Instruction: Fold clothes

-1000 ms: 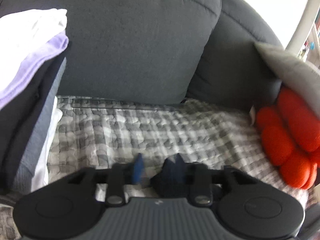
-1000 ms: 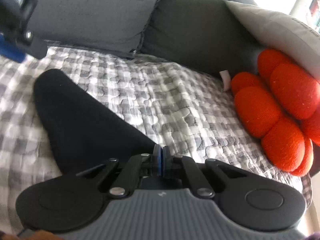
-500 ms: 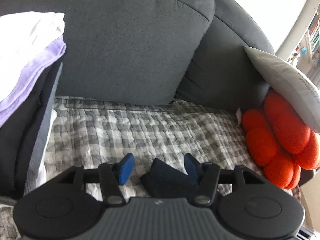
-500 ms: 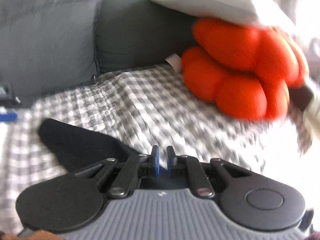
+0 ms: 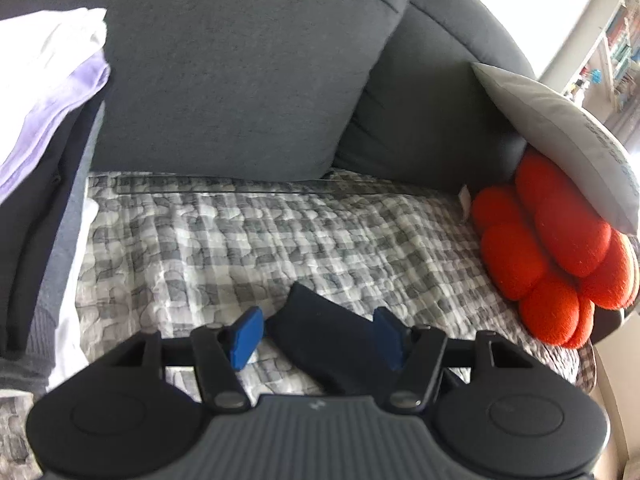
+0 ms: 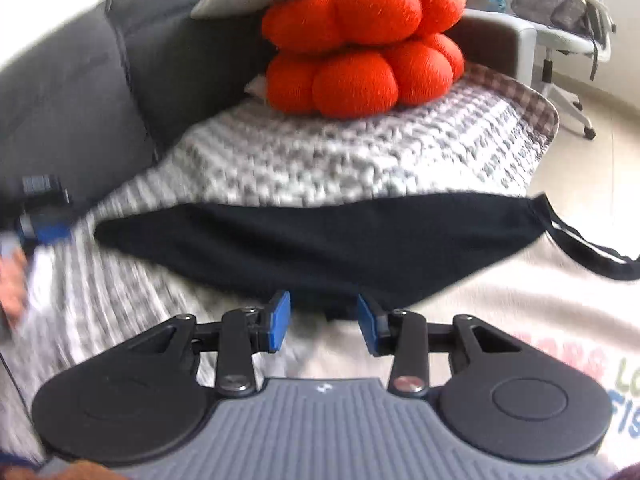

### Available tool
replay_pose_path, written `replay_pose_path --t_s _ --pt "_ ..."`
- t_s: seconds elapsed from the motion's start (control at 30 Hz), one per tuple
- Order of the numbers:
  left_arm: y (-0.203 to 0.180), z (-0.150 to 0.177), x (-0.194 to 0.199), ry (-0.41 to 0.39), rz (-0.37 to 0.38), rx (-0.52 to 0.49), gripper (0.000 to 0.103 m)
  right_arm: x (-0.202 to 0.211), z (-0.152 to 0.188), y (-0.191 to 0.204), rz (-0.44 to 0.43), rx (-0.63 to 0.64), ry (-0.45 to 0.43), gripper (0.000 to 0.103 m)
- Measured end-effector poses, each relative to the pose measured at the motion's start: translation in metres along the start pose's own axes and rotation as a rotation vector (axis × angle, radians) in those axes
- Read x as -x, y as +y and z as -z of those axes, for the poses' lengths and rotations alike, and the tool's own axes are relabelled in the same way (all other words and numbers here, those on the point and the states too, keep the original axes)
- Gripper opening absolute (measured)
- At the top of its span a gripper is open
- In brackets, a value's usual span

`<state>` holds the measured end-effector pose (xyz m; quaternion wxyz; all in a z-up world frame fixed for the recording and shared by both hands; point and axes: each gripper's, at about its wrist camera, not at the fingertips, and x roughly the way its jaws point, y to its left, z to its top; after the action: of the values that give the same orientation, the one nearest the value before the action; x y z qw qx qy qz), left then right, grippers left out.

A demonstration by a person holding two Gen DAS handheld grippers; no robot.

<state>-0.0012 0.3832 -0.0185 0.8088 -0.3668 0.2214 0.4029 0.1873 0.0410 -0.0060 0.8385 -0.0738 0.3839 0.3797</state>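
The black garment [image 6: 320,236] stretches across mid-frame, just ahead of the right gripper [image 6: 323,320], whose fingers are opening, clear of it; the left gripper [image 5: 318,334] is opening too.

Right gripper [image 6: 322,322] low in view, jaws opening, blue pads clear of the black garment [image 6: 320,240] spread just ahead across checked blanket [image 6: 360,156] and pale printed cloth [image 6: 540,320]. Orange cushion [image 6: 364,36] behind, against grey sofa [image 6: 80,88].
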Motion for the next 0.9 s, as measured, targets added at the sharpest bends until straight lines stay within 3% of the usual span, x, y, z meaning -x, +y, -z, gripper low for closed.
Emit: replay_pose_path --t_s 0.07,0.23,0.3,0.37,0.53,0.63,0.9 --pt "-0.007 0.004 0.002 0.001 0.019 -0.028 0.062 -0.010 0.016 0.008 0.050 0.060 0.034 0.041" --pt "-0.020 0.012 0.005 0.026 0.072 -0.085 0.062 -0.017 0.041 0.033 0.135 0.211 0.007 0.044" --pt "-0.019 0.011 0.003 0.043 0.079 -0.068 0.062 -0.014 0.044 0.039 0.146 0.242 0.018 0.028" --pt "-0.012 0.008 0.000 0.049 0.067 -0.033 0.062 -0.012 0.049 0.045 0.168 0.286 0.018 0.021" --pt "0.022 -0.002 -0.006 0.041 -0.010 0.079 0.061 -0.008 0.076 0.063 0.206 0.371 -0.047 0.019" --pt "0.033 -0.004 -0.011 0.043 -0.041 0.113 0.061 0.000 0.078 0.062 0.175 0.345 -0.036 0.019" --pt "0.023 -0.005 -0.030 0.049 -0.016 0.054 0.062 0.046 0.067 0.057 0.056 0.228 0.029 0.019"
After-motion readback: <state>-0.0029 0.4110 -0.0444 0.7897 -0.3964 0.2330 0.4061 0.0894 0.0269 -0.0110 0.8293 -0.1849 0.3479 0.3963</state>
